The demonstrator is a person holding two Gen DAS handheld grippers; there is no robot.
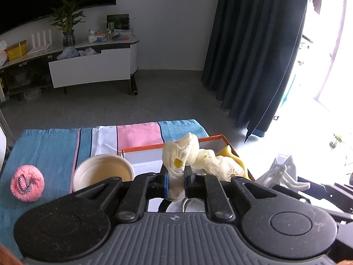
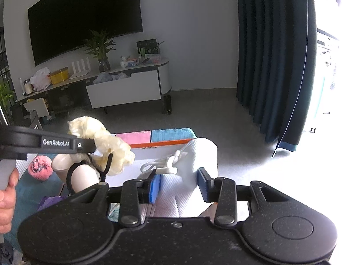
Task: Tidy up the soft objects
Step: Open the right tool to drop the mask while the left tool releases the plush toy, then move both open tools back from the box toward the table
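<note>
My left gripper (image 1: 176, 176) is shut on a crumpled cream cloth (image 1: 187, 152) with yellow flower prints, held above the near edge of a white box with an orange rim (image 1: 141, 149). In the right wrist view the same cloth (image 2: 106, 141) bulges around the left gripper's black finger (image 2: 86, 145). A white face mask (image 2: 194, 154) stands upright between the blue pads of my right gripper (image 2: 178, 183), its ear loops hanging to the left, over the box (image 2: 163, 143). The mask (image 1: 280, 172) also shows at the right of the left wrist view.
A pink pompom (image 1: 27, 183) lies on the striped blue, white and pink cloth (image 1: 55, 145) covering the table. A cream bowl (image 1: 102, 172) stands left of the box. Something yellow (image 1: 229, 152) lies inside the box. A black hair tie (image 2: 72, 176) hangs near the bowl. A hand (image 2: 6, 198) holds the left gripper.
</note>
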